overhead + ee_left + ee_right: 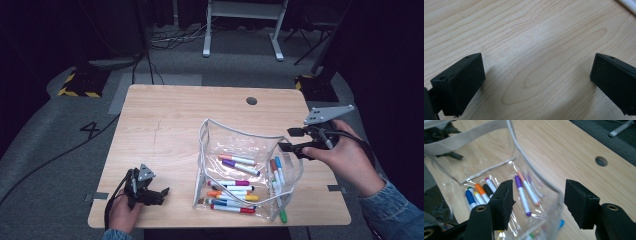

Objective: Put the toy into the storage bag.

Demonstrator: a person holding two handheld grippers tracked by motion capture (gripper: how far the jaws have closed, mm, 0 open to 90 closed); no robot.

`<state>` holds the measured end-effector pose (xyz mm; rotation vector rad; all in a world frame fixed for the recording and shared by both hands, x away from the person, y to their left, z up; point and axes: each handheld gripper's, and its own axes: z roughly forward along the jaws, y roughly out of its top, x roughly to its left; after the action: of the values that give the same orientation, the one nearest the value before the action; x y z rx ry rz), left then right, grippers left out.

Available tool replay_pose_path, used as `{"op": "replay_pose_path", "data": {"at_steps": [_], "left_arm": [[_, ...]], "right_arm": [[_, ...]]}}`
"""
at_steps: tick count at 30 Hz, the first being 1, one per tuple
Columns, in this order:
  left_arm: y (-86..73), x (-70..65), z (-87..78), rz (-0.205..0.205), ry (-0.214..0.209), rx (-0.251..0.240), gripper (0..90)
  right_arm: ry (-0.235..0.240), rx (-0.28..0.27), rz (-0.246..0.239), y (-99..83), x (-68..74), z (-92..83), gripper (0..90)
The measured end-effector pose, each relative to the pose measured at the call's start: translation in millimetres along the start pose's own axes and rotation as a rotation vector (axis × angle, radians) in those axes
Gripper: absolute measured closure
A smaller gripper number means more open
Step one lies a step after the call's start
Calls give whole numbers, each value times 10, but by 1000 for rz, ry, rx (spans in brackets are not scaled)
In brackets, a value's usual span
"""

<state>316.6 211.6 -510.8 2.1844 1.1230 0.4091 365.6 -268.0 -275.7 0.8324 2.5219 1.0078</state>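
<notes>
Currently right gripper [289, 139] jaws spread wide, nothing pinched; in the right gripper view the clear pouch's [499, 170] near wall and grey-trimmed rim run between the two black pads without either pad pressing on it. Right gripper sits at the pouch's right upper edge in the high view, held off the table by the right hand [345, 160], grey three-cornered plate on top, denim sleeve [395, 210] coming in from bottom right

Left gripper [159, 194] jaws also spread wide, bare wood between them in the left gripper view, nothing held. It rests low at the table's front left corner, left hand [122, 212] behind it, well apart from the pouch

Clear pouch stands open on the wooden table [165, 120], right of centre, toward the front edge. Markers [235, 192] lie inside: a purple and an orange-capped one in the upper part, a stack of pink, black, orange, yellow, blue, red ones lower, a few more along the right side with a green tip poking toward the front edge. Right gripper view shows purple marker [522, 195] and orange-capped marker [529, 188] lying side by side through the plastic

Round cable hole [251, 100] near the table's far edge. Grey floor around, black-yellow taped blocks [80, 82] at the far corners, cables trailing
</notes>
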Motion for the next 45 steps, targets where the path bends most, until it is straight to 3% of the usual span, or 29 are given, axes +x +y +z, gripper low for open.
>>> {"op": "replay_pose_path", "data": {"at_steps": [6,12,19,24,29,40,45], "left_arm": [[0,0,0,0,0,0,0],[0,0,0,0,0,0,0],[0,0,0,0,0,0,0],[0,0,0,1,0,0,0],[0,0,0,1,0,0,0],[0,0,0,0,0,0,0],[0,0,0,1,0,0,0]], "right_arm": [[-78,-4,71,-279,-244,-138,416],[-130,33,154,-612,-432,-101,428],[-104,100,218,-946,-509,196,426],[-60,130,268,-1158,-508,490,441],[-34,173,284,-1335,-483,802,465],[-12,206,306,-1507,-440,1205,466],[-35,246,296,-1536,-421,1300,553]]}}
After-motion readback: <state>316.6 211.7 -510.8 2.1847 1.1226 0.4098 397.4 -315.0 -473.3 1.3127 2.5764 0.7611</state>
